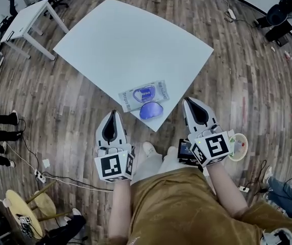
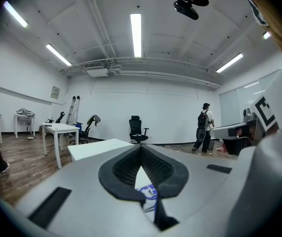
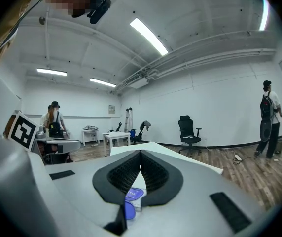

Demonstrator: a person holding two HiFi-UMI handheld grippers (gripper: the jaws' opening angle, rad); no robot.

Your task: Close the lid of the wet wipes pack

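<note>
The pack (image 1: 156, 91) lies on the table's (image 1: 136, 45) near corner, long axis crosswise, its lid (image 1: 151, 109) flopped open toward the person; the left gripper (image 1: 114, 116) and right gripper (image 1: 191, 104) flank it, jaws together and empty, neither clearly nearer.

Bright ceiling strip lights (image 2: 136, 35) (fisheye-bent edges)

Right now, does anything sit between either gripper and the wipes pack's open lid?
Nothing visible does. The blue lid lies open on the near side of the wet wipes pack, at the table corner. The left gripper and right gripper flank it, jaws together, only floor and tabletop between.
</note>
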